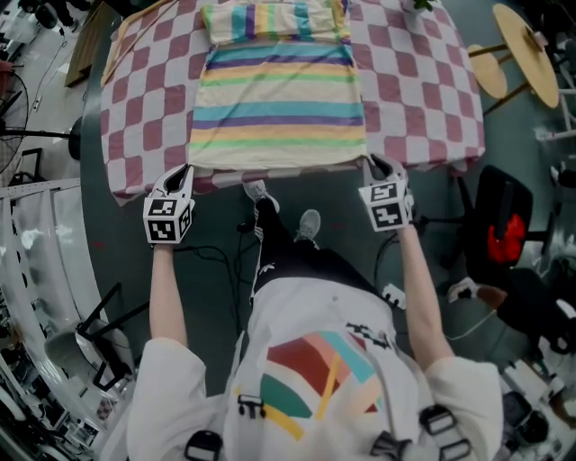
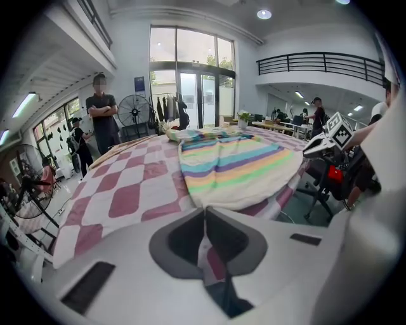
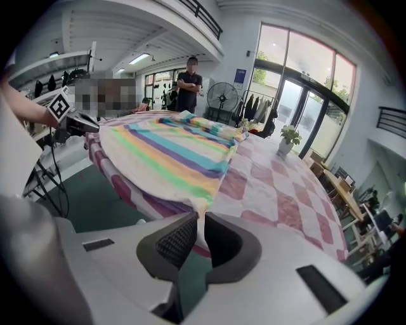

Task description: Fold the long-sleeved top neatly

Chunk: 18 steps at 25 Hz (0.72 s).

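Note:
The long-sleeved top (image 1: 279,99), striped in cream, yellow, green, blue and purple, lies flat on a table under a pink-and-white checked cloth (image 1: 144,99). Its hem runs along the near table edge, and its far end looks bunched or folded over (image 1: 270,20). My left gripper (image 1: 186,169) sits at the hem's left corner. In the left gripper view the left gripper (image 2: 204,212) is shut, with cream fabric of the top (image 2: 235,168) pinched between the pads. My right gripper (image 1: 376,162) is at the hem's right corner. There the right gripper (image 3: 202,219) is shut on the top's (image 3: 165,149) cream edge.
The checked cloth hangs over the near table edge, where the person's feet (image 1: 309,225) stand. Round wooden tables (image 1: 526,49) and a black chair (image 1: 504,234) are to the right. A person (image 2: 101,120) and a floor fan (image 2: 134,111) stand beyond the far end.

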### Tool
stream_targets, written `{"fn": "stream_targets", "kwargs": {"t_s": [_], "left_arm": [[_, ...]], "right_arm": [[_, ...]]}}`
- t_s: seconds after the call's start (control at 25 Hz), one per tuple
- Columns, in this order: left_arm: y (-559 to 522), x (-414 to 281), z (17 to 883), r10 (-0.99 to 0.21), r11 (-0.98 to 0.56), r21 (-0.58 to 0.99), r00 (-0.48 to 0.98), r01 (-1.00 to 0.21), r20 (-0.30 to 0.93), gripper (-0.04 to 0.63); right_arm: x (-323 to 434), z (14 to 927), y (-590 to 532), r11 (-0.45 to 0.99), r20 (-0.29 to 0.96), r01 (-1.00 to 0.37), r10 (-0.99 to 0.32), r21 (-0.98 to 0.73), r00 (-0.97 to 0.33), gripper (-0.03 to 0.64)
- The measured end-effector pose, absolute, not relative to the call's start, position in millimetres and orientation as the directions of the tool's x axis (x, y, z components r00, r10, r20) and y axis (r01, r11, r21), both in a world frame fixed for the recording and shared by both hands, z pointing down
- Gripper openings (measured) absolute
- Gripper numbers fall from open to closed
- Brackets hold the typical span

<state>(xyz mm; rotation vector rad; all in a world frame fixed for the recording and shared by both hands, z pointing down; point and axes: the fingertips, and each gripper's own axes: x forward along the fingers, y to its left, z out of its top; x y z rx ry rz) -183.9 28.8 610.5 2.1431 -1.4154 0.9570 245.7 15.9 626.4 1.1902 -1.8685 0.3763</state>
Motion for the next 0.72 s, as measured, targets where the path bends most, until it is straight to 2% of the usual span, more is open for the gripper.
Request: {"fn": "stream_targets", "kwargs": {"t_s": [0.08, 0.2, 0.36, 0.4, 0.48, 0.72], "left_arm": [[29, -184, 611, -0.639, -0.408, -0.043, 0.252, -0.912, 0.726, 0.015], [28, -185, 610, -0.641, -0.409, -0.044, 0.252, -0.911, 0.725, 0.014], [29, -186, 610, -0.643, -0.4, -0.045, 0.245, -0.916, 0.726, 0.014], [28, -185, 609, -0.646, -0.392, -0.04, 0.244, -0.919, 0.724, 0.015], [25, -185, 600, -0.661, -0.377, -0.033, 0.245, -0.925, 0.709, 0.014], [10, -188, 559, -0.726, -0.359, -0.081, 0.224, -0.93, 0.65, 0.012]], "right_arm": [[243, 627, 16, 0.508, 0.798, -0.844, -0.575, 0.173, -0.182, 0.02], [240, 625, 16, 0.509, 0.797, -0.852, -0.561, 0.123, -0.221, 0.08], [241, 629, 15, 0.524, 0.81, -0.841, -0.547, 0.134, -0.211, 0.074], [241, 628, 14, 0.532, 0.811, -0.834, -0.547, 0.144, -0.209, 0.041], [239, 618, 11, 0.544, 0.8, -0.825, -0.559, 0.154, -0.219, 0.019], [241, 569, -16, 0.559, 0.737, -0.798, -0.633, 0.226, -0.235, 0.014]]}}
